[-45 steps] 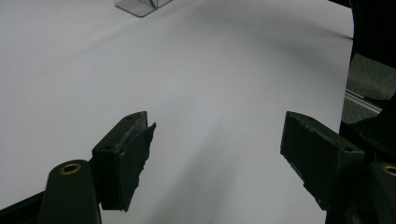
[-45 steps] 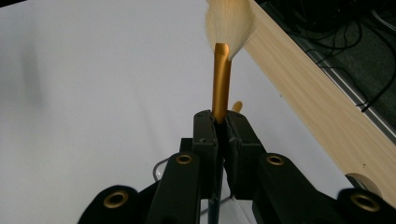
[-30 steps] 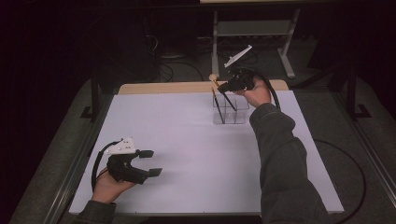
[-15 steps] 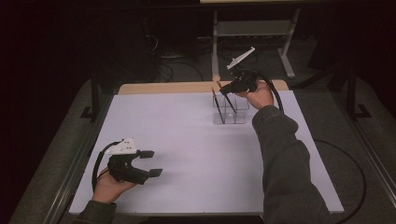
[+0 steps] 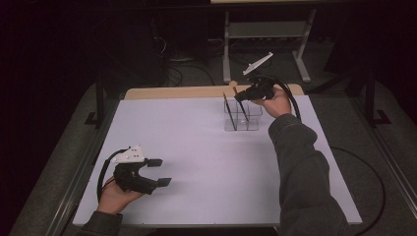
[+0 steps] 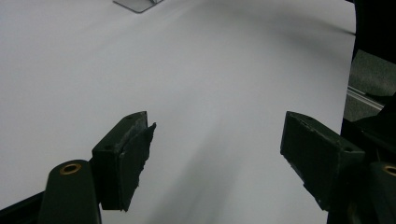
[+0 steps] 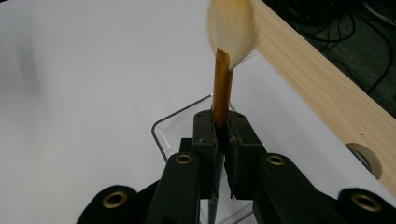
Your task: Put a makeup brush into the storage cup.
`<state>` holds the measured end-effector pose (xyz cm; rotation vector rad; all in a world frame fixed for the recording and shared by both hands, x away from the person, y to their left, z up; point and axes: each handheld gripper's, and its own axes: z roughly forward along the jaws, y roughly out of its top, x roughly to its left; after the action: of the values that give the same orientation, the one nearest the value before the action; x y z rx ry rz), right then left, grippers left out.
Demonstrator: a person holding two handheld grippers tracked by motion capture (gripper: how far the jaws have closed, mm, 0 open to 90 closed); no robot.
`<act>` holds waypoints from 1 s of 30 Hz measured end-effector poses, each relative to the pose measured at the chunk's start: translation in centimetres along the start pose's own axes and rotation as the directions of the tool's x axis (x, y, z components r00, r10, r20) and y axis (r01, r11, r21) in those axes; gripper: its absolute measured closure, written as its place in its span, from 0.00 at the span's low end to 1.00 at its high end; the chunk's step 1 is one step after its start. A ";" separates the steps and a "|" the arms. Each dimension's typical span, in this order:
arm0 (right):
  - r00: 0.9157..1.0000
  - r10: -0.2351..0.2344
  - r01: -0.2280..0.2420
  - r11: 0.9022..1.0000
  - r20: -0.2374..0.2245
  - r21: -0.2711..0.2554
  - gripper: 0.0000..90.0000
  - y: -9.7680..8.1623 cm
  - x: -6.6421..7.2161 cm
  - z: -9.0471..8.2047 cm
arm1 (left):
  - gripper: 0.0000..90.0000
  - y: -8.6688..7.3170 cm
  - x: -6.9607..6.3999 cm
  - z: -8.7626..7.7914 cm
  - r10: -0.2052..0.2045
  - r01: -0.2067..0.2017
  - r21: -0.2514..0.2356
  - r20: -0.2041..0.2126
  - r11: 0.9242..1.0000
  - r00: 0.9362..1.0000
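Right gripper (image 5: 242,97) is up at the clear holder (image 5: 242,118) on the far side of the white table (image 5: 196,147), and its jaws are clenched tight on a brush (image 7: 223,84). From the right gripper view you see it plainly: the two black pads pinch the golden-brown handle, the pale fan of bristles stands above them, a little blurred, and the clear rim of the holder curves just beneath. In the high view the brush handle runs slanted from the gripper down into the holder, its lower end inside the clear walls. A second brush (image 5: 229,112) stands in the holder too, just to the left of the held one, leaning slightly.

Against the frames from a moment back, not much has shifted: the right hand (image 5: 273,101) sat over the holder then as well, and it has edged only slightly, with the brush a touch more upright in the holder. The grip has not let go at any point.

Left gripper (image 5: 153,172) sits well away from the holder, down at the near left part of the table, resting in the left hand (image 5: 115,196). Its jaws are released, spread wide with bare tabletop between them, as the left gripper view shows. It lies exactly where it lay a second ago. A wooden strip (image 5: 196,92) runs along the table's far edge, just behind the holder.
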<state>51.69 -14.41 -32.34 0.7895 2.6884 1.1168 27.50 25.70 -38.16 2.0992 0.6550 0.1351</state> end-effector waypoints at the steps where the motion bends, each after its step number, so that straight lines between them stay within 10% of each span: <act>1: 1.000 0.002 -0.002 1.000 -0.001 0.002 0.91 0.0 0.0 0.0 | 0.26 0.0 0.0 0.0 0.000 0.000 -0.001 -0.001 1.000 1.000; 30: 1.000 -0.005 0.004 1.000 0.017 0.018 0.91 -1.5 0.2 0.2 | 0.26 0.0 -0.1 0.2 0.010 -0.010 0.007 0.002 1.000 1.000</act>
<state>50.95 -15.07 -33.50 0.7915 2.6883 1.0815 27.52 25.54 -38.20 2.1096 0.6449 0.1360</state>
